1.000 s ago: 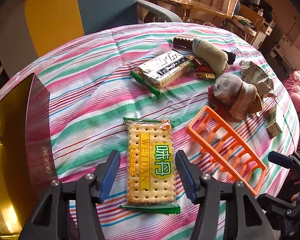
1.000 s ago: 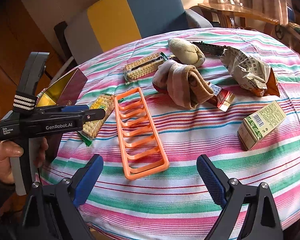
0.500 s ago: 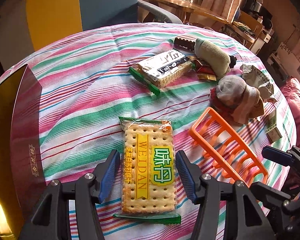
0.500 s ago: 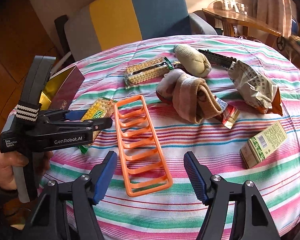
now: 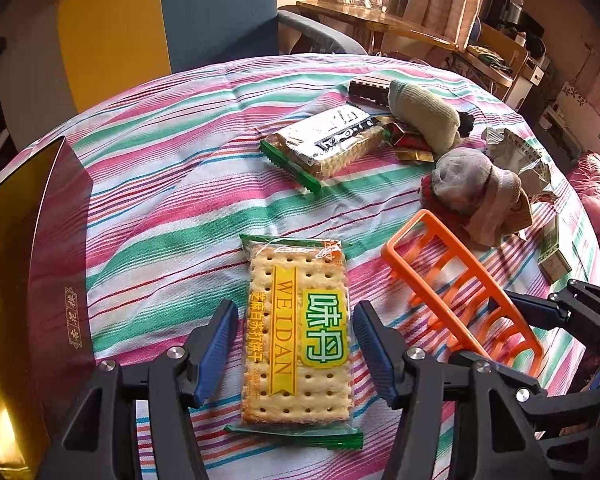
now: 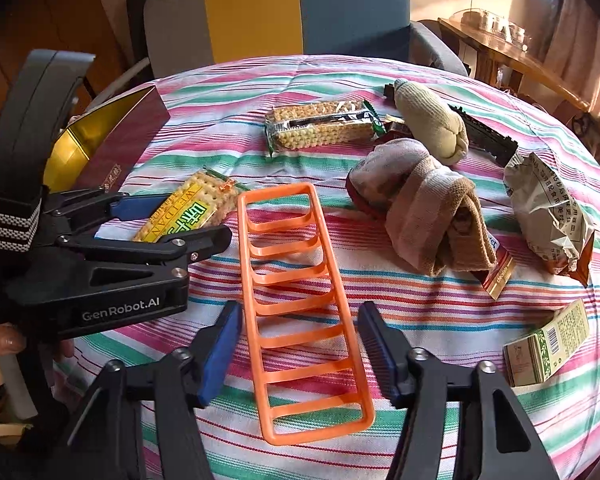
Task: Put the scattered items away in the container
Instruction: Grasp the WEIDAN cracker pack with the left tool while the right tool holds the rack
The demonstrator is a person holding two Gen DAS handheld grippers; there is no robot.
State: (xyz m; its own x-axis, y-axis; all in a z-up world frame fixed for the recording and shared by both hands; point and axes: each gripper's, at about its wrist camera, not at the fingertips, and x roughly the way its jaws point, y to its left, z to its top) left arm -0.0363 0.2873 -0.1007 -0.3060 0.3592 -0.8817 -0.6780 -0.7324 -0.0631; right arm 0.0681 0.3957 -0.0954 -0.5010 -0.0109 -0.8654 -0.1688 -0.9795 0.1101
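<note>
A packet of crackers [image 5: 296, 332] lies flat on the striped tablecloth between the blue pads of my left gripper [image 5: 294, 332]. Its jaws are closing slightly, and the pads flank the packet without pressing it. An orange plastic rack [image 6: 300, 304] lies lengthwise between the pads of my right gripper [image 6: 300, 348]. Those jaws are closing around the rack with narrow gaps left at its edges. The maroon box with a gold inside [image 5: 56, 264] stands open at the table's left edge. It shows in the right wrist view too, as the box [image 6: 120, 148].
Further back lie a second cracker packet [image 6: 320, 124], a cream sock [image 6: 432, 124], a brown sock bundle [image 6: 424, 208], a crumpled snack bag [image 6: 548, 208], a dark bar [image 6: 488, 136] and a small green carton [image 6: 548, 344]. A yellow and blue chair [image 6: 300, 12] stands behind the table.
My right gripper has slid forward over the orange rack and its jaws have narrowed from wide to close beside it. The left gripper has stayed over the cracker packet.
</note>
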